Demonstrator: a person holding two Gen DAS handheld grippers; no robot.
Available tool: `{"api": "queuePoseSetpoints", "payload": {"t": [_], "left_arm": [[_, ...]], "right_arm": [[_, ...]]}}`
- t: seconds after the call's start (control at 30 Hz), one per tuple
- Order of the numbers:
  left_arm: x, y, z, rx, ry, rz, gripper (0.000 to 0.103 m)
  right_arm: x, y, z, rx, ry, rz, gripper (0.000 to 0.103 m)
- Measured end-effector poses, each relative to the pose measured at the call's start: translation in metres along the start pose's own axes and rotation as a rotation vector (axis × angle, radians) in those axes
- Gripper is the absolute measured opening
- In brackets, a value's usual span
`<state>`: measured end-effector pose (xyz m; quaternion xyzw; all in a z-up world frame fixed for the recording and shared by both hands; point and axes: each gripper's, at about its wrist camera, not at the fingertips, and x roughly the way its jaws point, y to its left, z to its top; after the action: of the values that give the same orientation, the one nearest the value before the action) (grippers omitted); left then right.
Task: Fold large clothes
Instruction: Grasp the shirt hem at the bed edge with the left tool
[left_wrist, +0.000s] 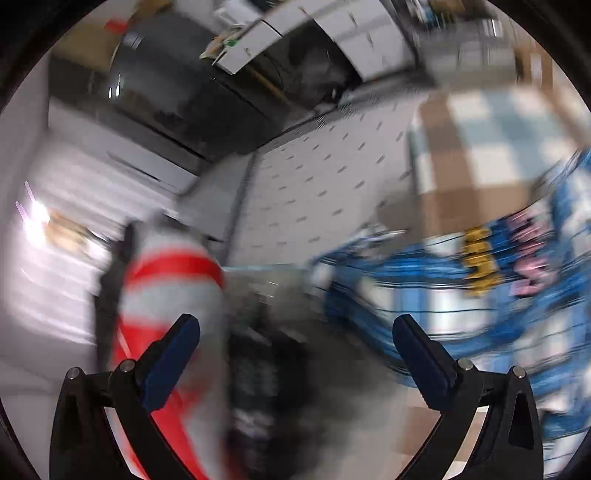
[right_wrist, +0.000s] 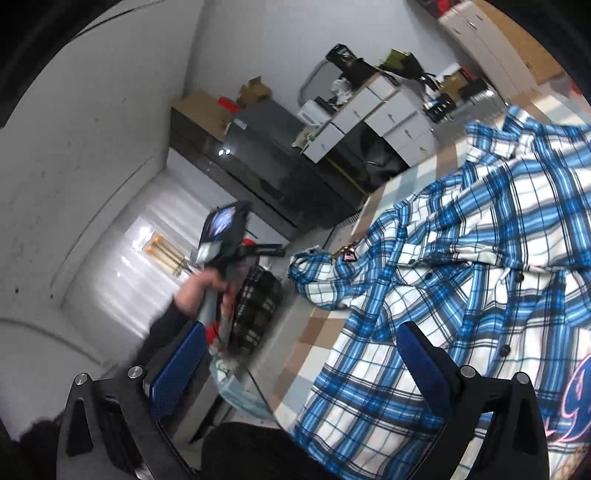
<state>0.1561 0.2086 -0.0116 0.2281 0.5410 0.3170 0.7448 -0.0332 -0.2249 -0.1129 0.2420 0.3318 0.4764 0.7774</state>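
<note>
A large blue and white plaid shirt (right_wrist: 461, 266) lies spread on a checked tablecloth (right_wrist: 317, 328), collar at the far end and one sleeve (right_wrist: 317, 280) hanging over the table's left edge. My right gripper (right_wrist: 299, 354) is open and empty, over the shirt's near left part. My left gripper (left_wrist: 295, 350) is open and empty, held off the table's left side; its view is blurred, with the shirt (left_wrist: 461, 280) to its right. The left gripper also shows in the right wrist view (right_wrist: 229, 236), held in a hand.
A dark cabinet (right_wrist: 266, 162) and white drawers (right_wrist: 388, 114) stand against the far wall. A red and grey object (left_wrist: 170, 295) and a dark plaid garment (right_wrist: 258, 306) are below the table's left edge. Tiled floor (left_wrist: 314, 192) lies beyond.
</note>
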Motion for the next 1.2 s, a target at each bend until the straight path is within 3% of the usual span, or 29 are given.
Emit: {"api": "queuePoseSetpoints", "payload": {"t": [0.1, 0.27, 0.33, 0.57, 0.67, 0.77, 0.87, 0.97, 1.0, 1.03, 1.07, 1.1, 1.13, 1.2], "left_arm": [[0.021, -0.013, 0.007, 0.098, 0.028, 0.022, 0.102], [0.049, -0.047, 0.005, 0.292, -0.040, 0.168, 0.102], [0.057, -0.047, 0.005, 0.329, -0.021, 0.223, 0.102], [0.082, -0.034, 0.014, 0.283, 0.070, 0.018, 0.102], [0.082, -0.030, 0.019, 0.314, 0.100, 0.011, 0.102], [0.077, -0.029, 0.037, 0.285, 0.104, -0.035, 0.102], [0.081, -0.029, 0.046, 0.256, 0.137, -0.086, 0.101], [0.081, -0.030, 0.049, 0.212, 0.161, -0.149, 0.080], [0.082, -0.029, 0.050, 0.195, 0.169, -0.174, 0.069], [0.082, -0.030, 0.050, 0.177, 0.180, -0.211, 0.051], [0.083, -0.029, 0.050, 0.157, 0.186, -0.240, 0.041], [0.085, -0.025, 0.051, 0.126, 0.183, -0.262, 0.019], [0.084, -0.021, 0.052, 0.087, 0.188, -0.289, 0.006], [0.084, -0.014, 0.051, 0.009, 0.188, -0.358, 0.005]], "right_arm": [[-0.002, 0.000, -0.004, -0.010, 0.015, 0.019, 0.103], [-0.002, -0.004, -0.004, 0.001, 0.018, 0.022, 0.103], [0.000, -0.008, -0.004, 0.010, 0.021, 0.014, 0.103], [0.010, -0.025, -0.003, 0.061, 0.041, -0.006, 0.103], [0.014, -0.033, -0.003, 0.092, 0.046, -0.004, 0.103], [0.019, -0.040, -0.005, 0.133, 0.060, 0.032, 0.103], [0.023, -0.043, -0.004, 0.134, 0.062, 0.015, 0.103], [0.025, -0.046, -0.005, 0.150, 0.065, 0.015, 0.103], [0.025, -0.046, -0.005, 0.152, 0.065, 0.015, 0.103], [0.025, -0.046, -0.005, 0.151, 0.064, 0.012, 0.103], [0.024, -0.046, -0.005, 0.147, 0.063, 0.009, 0.103], [0.024, -0.045, -0.005, 0.143, 0.062, 0.009, 0.103], [0.024, -0.045, -0.005, 0.140, 0.064, 0.011, 0.103], [0.024, -0.044, -0.004, 0.139, 0.066, 0.009, 0.103]]}}
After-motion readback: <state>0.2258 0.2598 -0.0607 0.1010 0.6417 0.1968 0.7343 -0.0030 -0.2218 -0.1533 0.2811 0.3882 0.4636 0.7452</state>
